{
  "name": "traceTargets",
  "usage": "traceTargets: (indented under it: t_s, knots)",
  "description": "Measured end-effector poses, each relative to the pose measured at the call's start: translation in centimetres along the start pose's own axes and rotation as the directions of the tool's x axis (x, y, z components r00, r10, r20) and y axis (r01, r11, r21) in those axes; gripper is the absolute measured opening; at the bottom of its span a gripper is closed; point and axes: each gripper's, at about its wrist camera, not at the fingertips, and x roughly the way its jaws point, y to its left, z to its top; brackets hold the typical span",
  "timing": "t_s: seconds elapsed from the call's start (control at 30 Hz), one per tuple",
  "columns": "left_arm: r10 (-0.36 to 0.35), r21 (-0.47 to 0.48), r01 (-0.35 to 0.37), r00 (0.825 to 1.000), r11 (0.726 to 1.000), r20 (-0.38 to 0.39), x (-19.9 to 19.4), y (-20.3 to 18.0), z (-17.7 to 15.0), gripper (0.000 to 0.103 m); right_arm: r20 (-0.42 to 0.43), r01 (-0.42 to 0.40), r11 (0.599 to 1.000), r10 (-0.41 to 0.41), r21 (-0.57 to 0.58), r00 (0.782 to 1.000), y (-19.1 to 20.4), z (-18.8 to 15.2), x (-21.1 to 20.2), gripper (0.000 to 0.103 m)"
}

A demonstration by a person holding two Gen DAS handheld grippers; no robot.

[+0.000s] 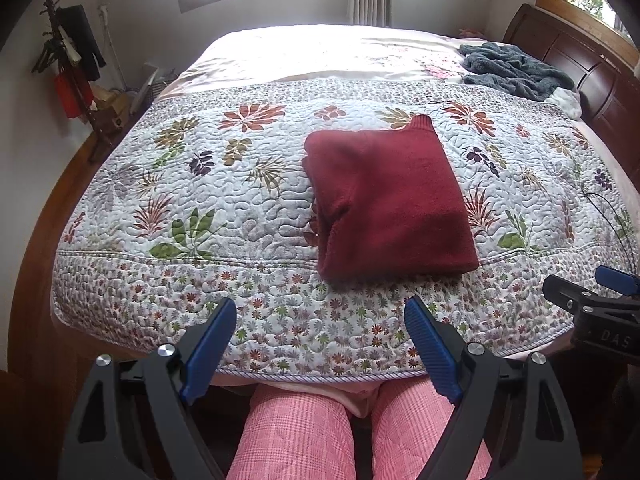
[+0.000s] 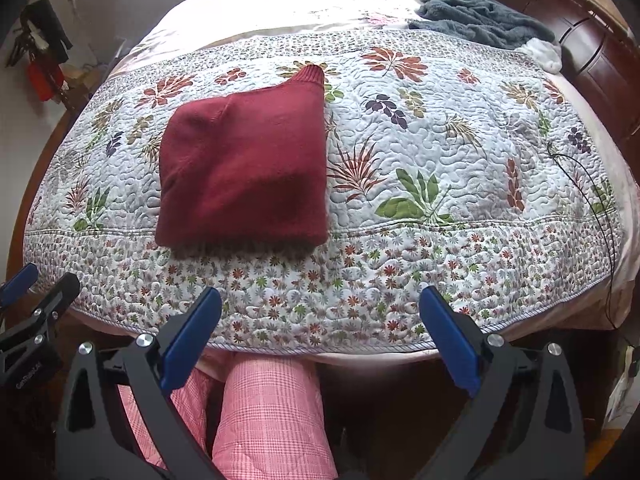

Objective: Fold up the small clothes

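A dark red sweater [image 1: 384, 196] [image 2: 244, 168] lies folded into a thick rectangle on the floral quilt [image 1: 224, 184] [image 2: 440, 160], a ribbed cuff sticking out at its far corner. My left gripper [image 1: 320, 316] hovers open over the quilt's near edge, short of the sweater, nothing between its blue pads. My right gripper [image 2: 320, 304] is also open and empty, near the quilt's front edge, to the right of the sweater. Each gripper shows at the side of the other's view.
A person's legs in pink checked trousers [image 1: 304, 432] [image 2: 268, 412] stand against the bed's front edge. A grey fleece garment [image 1: 516, 68] [image 2: 480, 16] is heaped at the far right by the wooden headboard [image 1: 580, 64]. A coat rack [image 1: 72, 68] stands left of the bed.
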Motion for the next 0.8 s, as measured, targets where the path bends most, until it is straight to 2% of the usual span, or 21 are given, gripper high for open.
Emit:
traceTargets:
  t_s: [0.8]
  knots:
    - [0.018, 0.012, -0.018, 1.000, 1.000, -0.022, 1.5, -0.6, 0.3, 0.086, -0.011, -0.011, 1.000, 0.011, 0.007, 1.000, -0.3, 0.7, 1.3, 0.098]
